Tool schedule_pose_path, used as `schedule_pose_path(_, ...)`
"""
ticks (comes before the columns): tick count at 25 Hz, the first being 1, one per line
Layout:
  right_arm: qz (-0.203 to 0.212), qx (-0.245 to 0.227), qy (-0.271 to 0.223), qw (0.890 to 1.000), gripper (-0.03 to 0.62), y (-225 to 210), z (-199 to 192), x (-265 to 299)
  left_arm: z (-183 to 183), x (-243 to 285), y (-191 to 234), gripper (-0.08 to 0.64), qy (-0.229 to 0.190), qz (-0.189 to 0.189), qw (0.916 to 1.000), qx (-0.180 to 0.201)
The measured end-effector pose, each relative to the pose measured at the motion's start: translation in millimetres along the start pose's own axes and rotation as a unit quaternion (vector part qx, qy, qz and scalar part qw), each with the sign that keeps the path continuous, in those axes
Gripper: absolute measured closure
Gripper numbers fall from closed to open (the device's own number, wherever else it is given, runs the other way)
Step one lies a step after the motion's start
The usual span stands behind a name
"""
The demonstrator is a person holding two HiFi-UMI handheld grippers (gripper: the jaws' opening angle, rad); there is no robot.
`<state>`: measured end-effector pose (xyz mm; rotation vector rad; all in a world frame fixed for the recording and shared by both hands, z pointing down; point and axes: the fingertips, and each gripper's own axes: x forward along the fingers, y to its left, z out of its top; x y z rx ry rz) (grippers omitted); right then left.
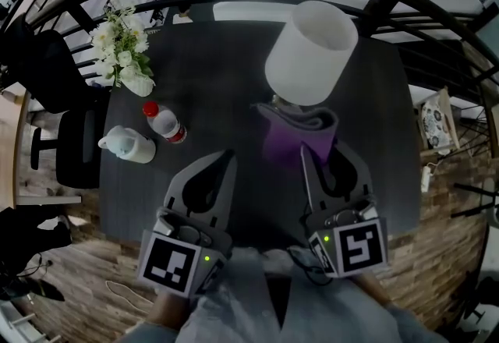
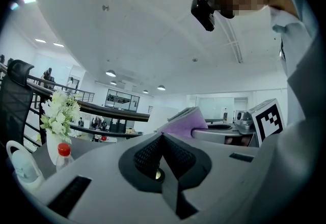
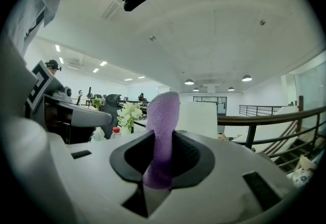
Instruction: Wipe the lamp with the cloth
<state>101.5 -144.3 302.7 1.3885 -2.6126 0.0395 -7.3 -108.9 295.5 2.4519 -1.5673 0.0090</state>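
A lamp with a white shade (image 1: pixel 312 49) stands on the dark table (image 1: pixel 210 61) at the back right. Its shade (image 3: pixel 197 116) also shows in the right gripper view, behind the cloth. A purple cloth (image 1: pixel 299 131) lies bunched at the lamp's foot. My right gripper (image 1: pixel 321 151) is shut on the near part of it. In the right gripper view the cloth (image 3: pixel 163 113) stands up from between the jaws of that gripper (image 3: pixel 160 141). My left gripper (image 1: pixel 226 158) hovers left of the cloth, shut and empty. In its own view the left gripper (image 2: pixel 162 139) has the cloth (image 2: pixel 186 122) to its right.
White flowers in a vase (image 1: pixel 122 53) stand at the table's back left. A red-capped bottle (image 1: pixel 165 123) and a white jug (image 1: pixel 129 145) sit near the left edge. A black office chair (image 1: pixel 74 143) is beside the table. A curved railing runs behind.
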Motion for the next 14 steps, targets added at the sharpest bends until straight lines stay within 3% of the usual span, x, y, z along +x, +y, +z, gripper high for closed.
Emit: schedule_pose_path(14, 0.000, -0.019, 0.003, 1.000, 0.502, 0.9, -1.6, -1.5, -4.2, 2.0, -4.7, 0.548, 0.006, -0.007, 1.0000, 0.001)
